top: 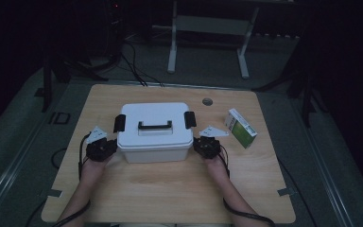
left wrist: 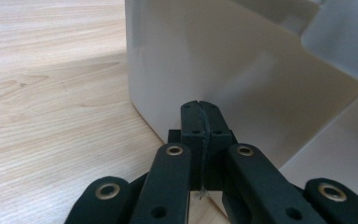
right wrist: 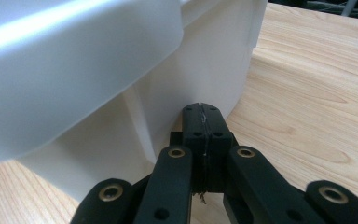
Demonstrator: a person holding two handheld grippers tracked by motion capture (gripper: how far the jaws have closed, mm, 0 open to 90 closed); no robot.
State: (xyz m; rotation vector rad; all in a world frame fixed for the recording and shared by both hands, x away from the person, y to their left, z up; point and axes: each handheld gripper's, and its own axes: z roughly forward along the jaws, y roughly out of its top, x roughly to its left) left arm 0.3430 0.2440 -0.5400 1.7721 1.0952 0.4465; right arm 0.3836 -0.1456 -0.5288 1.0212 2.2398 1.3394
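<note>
A white lidded box [top: 154,132] with a black handle sits mid-table [top: 170,194]. Both forearms reach in from below, flanking it: the left gripper [top: 109,147] at its left wall, the right gripper [top: 199,144] at its right, each with jaws pressed together, grasping nothing, tips just beside the box

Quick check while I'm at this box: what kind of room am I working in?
Probably a lab or recording workspace, not a home. A lone wooden table stands on grey floor in a dark room, cables trail across the floor behind it, and a white metal frame stands beyond the white box.
</note>
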